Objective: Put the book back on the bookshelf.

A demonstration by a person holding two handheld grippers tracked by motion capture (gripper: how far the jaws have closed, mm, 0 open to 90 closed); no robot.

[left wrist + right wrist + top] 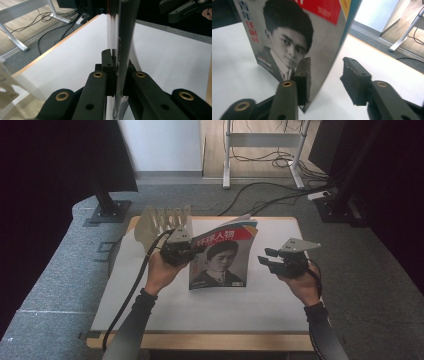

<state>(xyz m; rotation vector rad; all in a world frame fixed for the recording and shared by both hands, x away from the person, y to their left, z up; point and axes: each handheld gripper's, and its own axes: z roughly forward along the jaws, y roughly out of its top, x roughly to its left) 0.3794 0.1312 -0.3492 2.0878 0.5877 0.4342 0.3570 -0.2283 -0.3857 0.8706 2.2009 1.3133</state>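
Magazine held on edge above the white worktop (165, 310). The left tool (186, 251) has its jaws pressed flat against both faces of the magazine (222, 257) near the left edge; in the left gripper view the glossy pages (122, 50) run straight up between the two black jaws, with no gap to either side. This pinch alone appears to keep the magazine standing, its lower edge on or just above the worktop, cover turned toward the person.

The right tool (267, 259) sits just beside the magazine's free right edge with its jaws spread wide and holding nothing. In the right gripper view the cover (287, 45) stands between them, one jaw in front of the portrait and the other well clear behind the edge: a placement that suggests a second grip is being lined up, so the magazine can be steadied at both sides.

A pale slotted rack (162, 222) stands at the far left of the worktop, just behind the left hand (162, 270). The upright hold would suit sliding the magazine into one of its slots, though that is a judgement.
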